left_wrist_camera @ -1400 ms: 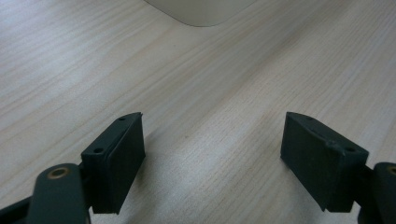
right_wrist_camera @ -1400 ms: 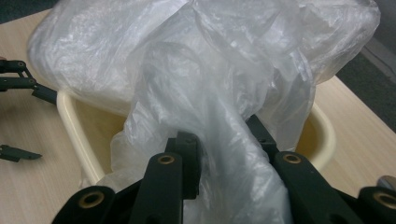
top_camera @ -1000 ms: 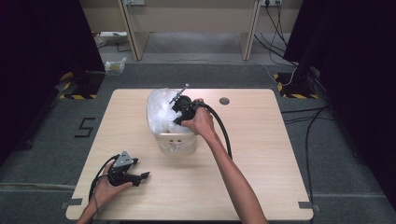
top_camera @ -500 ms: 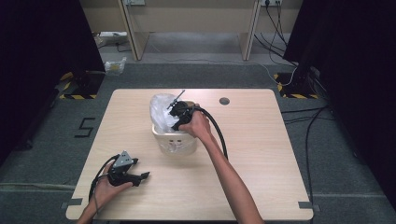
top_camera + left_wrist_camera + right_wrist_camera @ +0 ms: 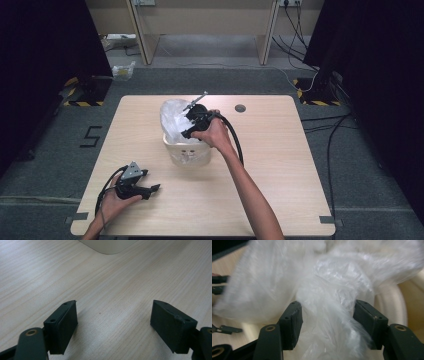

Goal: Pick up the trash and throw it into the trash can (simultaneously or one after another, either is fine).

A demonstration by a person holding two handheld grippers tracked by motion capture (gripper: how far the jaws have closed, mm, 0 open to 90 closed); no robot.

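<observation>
Compared with a second ago, the clear plastic bag (image 5: 176, 120) has dropped down a lot: it was puffed up high over the small white bin (image 5: 192, 152) and now it sits lower, stuffed into the bin's mouth with a loose bunch still poking up on the far-left side. The right gripper (image 5: 189, 131) has barely shifted and hangs right over the bin opening.

Going big to small: the light wooden table (image 5: 280, 165) is mostly bare, the bin stands roughly mid-table, a bit toward the far side, and a small dark round thing (image 5: 240, 108) lies to the far right of it, well apart.

Progress-wise I'd say the bag is in the bin but not properly fitted yet. The rim doesn't look wrapped all around, so spreading and tucking the edges is probably what's left.

Right gripper's jaws have just been opening. In the right gripper view, the crumpled plastic is between them but the pads (image 5: 292, 317) stand off it on both sides, so it's a let-go, not a grip.

Left gripper (image 5: 154, 189) rests on the near-left of the table, jaws spread wide with bare wood between them, holding nothing.
</observation>
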